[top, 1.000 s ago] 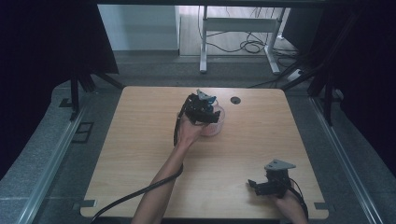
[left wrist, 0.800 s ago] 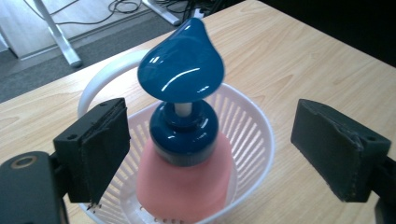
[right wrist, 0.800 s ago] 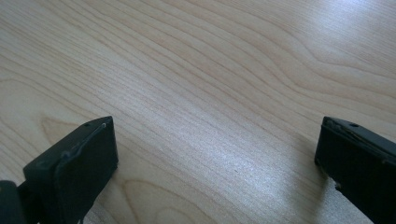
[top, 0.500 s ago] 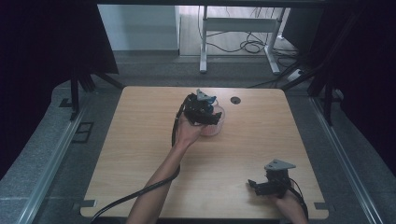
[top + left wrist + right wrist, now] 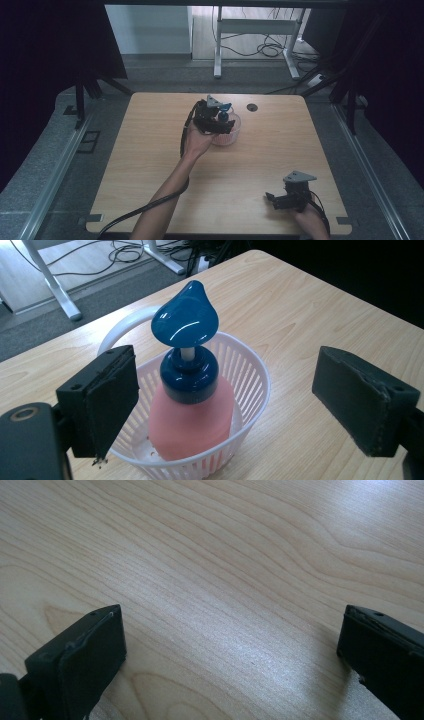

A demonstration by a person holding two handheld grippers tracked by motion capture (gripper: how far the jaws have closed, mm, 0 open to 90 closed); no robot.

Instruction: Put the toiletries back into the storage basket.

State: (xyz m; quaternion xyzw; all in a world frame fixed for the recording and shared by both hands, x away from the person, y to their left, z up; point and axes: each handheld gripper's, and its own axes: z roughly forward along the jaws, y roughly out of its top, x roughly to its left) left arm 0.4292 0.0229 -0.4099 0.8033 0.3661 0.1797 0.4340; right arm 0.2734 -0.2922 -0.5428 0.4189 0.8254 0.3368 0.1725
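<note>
Pink plastic pump bottle (image 5: 192, 412) with glossy blue teardrop head, upright inside a white slotted basket (image 5: 250, 385) at the far middle of the wooden table (image 5: 150, 165). My left gripper (image 5: 225, 405) hovers over it, jaws wide apart, holding nothing; the placing looks done, only withdrawal left. My right gripper (image 5: 290, 196), equally open and empty, rests near the table's near edge.

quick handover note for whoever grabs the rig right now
Left gripper: open, jaws either side of the soap bottle, not touching it.
Right gripper: open, idle at the table's near right, over bare wood.
Bottle stands upright inside the white basket, far centre of the table.
Done: bottle sits in the basket.
Left: whether to grip or back off is unclear; check first.
</note>
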